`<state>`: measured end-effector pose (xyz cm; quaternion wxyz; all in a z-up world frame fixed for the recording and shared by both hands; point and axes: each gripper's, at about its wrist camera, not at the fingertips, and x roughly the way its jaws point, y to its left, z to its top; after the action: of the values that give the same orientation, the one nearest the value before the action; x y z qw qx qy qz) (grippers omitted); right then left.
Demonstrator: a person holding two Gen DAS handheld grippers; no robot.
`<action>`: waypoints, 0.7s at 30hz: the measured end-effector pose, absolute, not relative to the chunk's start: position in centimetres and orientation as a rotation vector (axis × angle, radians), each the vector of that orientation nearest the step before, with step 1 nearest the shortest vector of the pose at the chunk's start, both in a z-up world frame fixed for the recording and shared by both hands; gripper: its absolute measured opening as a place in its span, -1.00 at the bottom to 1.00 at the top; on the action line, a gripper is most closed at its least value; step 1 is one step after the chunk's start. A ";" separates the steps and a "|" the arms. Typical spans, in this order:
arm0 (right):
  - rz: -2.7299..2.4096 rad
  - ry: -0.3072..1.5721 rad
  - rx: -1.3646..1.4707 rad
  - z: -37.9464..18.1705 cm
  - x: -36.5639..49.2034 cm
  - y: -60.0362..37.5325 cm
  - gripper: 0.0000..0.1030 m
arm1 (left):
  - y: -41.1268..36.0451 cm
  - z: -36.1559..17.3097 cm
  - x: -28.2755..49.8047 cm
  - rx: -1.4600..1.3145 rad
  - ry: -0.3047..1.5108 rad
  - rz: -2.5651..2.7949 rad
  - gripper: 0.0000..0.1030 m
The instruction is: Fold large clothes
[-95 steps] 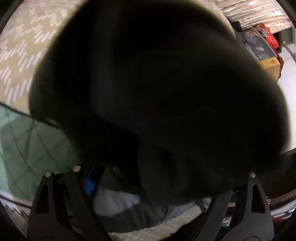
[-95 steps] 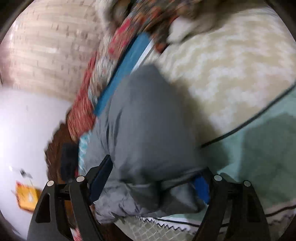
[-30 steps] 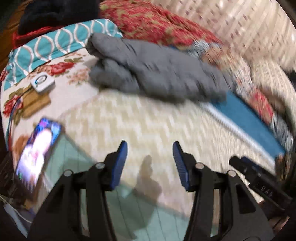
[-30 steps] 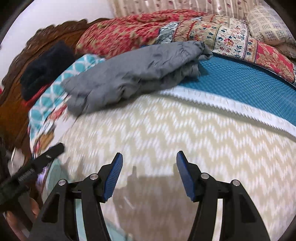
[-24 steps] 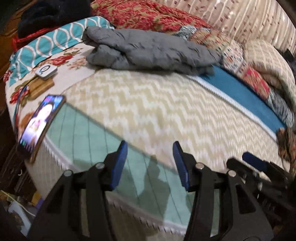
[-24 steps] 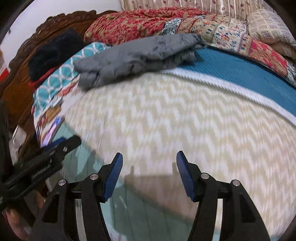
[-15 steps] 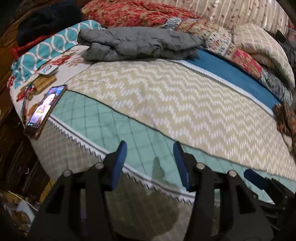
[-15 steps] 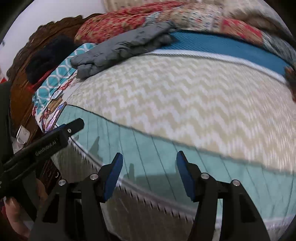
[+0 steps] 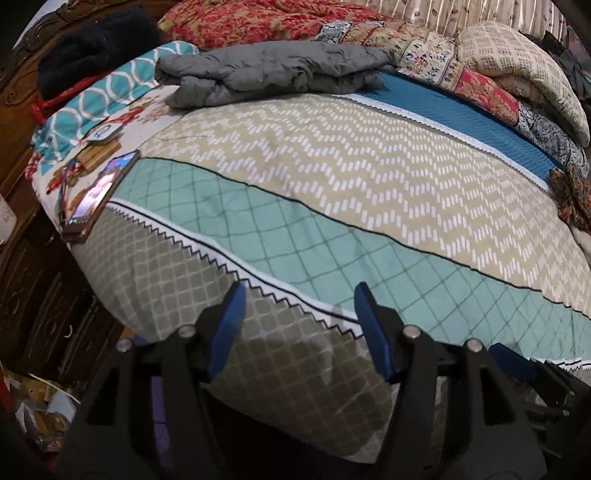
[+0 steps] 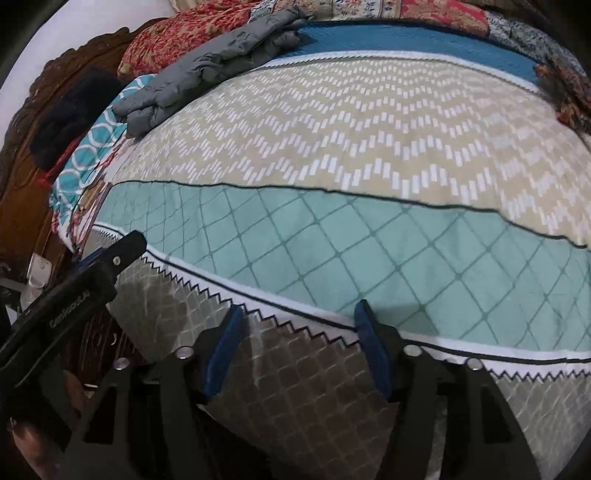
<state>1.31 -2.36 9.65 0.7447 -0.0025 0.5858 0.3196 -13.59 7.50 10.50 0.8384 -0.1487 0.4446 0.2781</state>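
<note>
Grey padded garment (image 9: 273, 72), folded into a long bundle, lies at the far end of the bed, well ahead of both tools and up-left in the right wrist view (image 10: 214, 66). It rests partly on the beige zigzag band of the bedspread (image 9: 332, 166), partly on the teal-and-white pillow (image 9: 110, 88), touching the red floral quilt (image 9: 251, 18) behind it. Nothing on top of it.

Left gripper (image 9: 299, 325): blue pads spread and opening wider, nothing between them, hovering over the near hanging edge of the bedspread where the grey diamond band meets the zigzag trim. Right gripper (image 10: 297, 339): pads apart but closing, nothing between them, only the bedspread (image 10: 369, 240) edge below. Both point steeply down at the bed edge, side by side; the left tool's black body shows at the left of the right wrist view, just beside the right one.

Ahead-left of the left gripper: phone (image 9: 98, 195) with lit screen at the bed corner, a small white device (image 9: 105, 132) beyond it. Dark fuzzy item (image 9: 92, 40) sits on the wooden headboard (image 10: 48, 96), far left. Cream patterned pillow (image 9: 524, 70) far right.
</note>
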 end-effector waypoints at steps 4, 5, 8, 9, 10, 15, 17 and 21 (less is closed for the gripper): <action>0.733 1.294 0.057 9.3 1.5 -2.8 -0.29 | 7.9 10.0 -13.4 -0.324 0.966 0.586 0.15; 0.742 1.295 0.069 9.2 1.6 -2.8 -0.31 | 8.0 9.7 -13.3 -0.331 0.985 0.582 0.16; 0.763 1.292 0.102 9.2 1.4 -2.7 -0.48 | 8.4 8.7 -13.1 -0.342 1.032 0.571 0.17; 0.771 1.294 0.103 9.1 1.4 -2.5 -0.50 | 8.6 8.4 -13.1 -0.349 1.046 0.568 0.17; 0.774 1.292 0.091 9.1 1.3 -2.3 -0.50 | 8.7 8.1 -13.1 -0.355 1.058 0.568 0.17; 0.779 1.284 0.045 9.1 0.9 -1.6 -0.51 | 8.8 7.3 -13.1 -0.339 1.073 0.565 0.27; 0.779 1.282 0.034 9.1 0.9 -1.5 -0.51 | 8.9 7.1 -13.0 -0.338 1.077 0.558 0.33; 0.781 1.282 0.029 8.9 0.9 -1.5 -0.51 | 8.9 7.0 -12.9 -0.335 1.076 0.549 0.43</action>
<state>0.90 -1.46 8.91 0.7313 0.0131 0.5823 0.3549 -12.87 8.89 7.01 0.8099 -0.1568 0.5034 0.2570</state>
